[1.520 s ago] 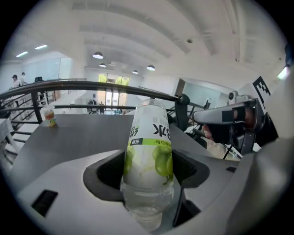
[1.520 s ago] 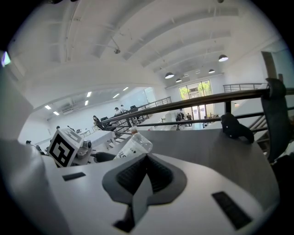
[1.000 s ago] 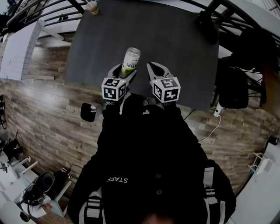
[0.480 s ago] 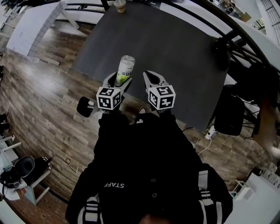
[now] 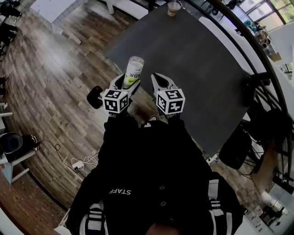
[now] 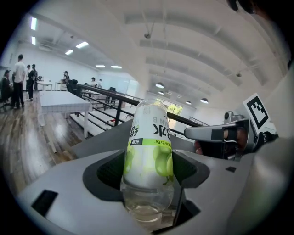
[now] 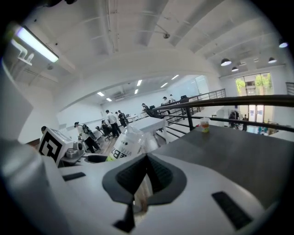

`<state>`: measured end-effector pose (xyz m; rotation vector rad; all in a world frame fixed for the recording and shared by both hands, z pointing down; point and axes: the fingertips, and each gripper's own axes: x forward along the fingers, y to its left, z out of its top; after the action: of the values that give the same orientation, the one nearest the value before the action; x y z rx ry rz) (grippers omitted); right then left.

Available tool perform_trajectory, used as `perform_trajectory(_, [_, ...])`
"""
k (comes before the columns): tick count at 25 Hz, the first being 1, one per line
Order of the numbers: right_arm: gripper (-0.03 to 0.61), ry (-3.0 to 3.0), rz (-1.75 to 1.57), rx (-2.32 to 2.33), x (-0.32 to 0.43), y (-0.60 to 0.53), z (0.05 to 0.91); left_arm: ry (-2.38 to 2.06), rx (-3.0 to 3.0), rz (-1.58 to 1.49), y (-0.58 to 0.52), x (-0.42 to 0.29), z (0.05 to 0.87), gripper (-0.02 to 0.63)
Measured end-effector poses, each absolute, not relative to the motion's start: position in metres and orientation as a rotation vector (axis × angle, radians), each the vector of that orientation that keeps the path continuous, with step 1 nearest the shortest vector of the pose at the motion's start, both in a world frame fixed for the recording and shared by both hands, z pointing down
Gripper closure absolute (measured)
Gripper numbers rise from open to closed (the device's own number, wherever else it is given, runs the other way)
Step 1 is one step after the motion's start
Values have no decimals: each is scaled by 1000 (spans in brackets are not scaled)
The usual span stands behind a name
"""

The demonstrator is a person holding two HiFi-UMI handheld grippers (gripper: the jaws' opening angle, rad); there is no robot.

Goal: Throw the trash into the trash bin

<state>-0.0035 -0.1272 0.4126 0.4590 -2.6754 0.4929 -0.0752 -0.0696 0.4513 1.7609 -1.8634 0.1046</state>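
The left tool (image 5: pixel 130 83) was squeezing a bottle (image 5: pixel 132 72). Its two jaws pressed on the bottle's sides, low down near the clear bottom. The rest of the bottle stuck out past the tool tips, away from the person. The bottle was see-through plastic with a white and green label that had green grapes on it. In the left gripper view it stood almost straight up between the jaws. It was up in the air and touched nothing but the tool.

The right tool (image 5: pixel 163 83) was just beside the left one, at about the same height. Its jaws were pressed together with nothing between them. From the right gripper view, the bottle showed off to the left, a bit tilted.

A dark gray counter (image 5: pixel 193 69) was in front of both tools. In the head view the bottle showed at its near edge, where the brown wood floor (image 5: pixel 46 82) began. A small cup (image 5: pixel 173 8) stood at the far end of the counter, well away from the tools. Some people (image 6: pixel 19 80) stood far off in the big room.
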Motion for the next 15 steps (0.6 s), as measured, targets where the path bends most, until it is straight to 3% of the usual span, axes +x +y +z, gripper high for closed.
perform_trajectory(15, [563,-2562,404,39,-197,5,457,-2001,1351,-55,94,-248,515,302])
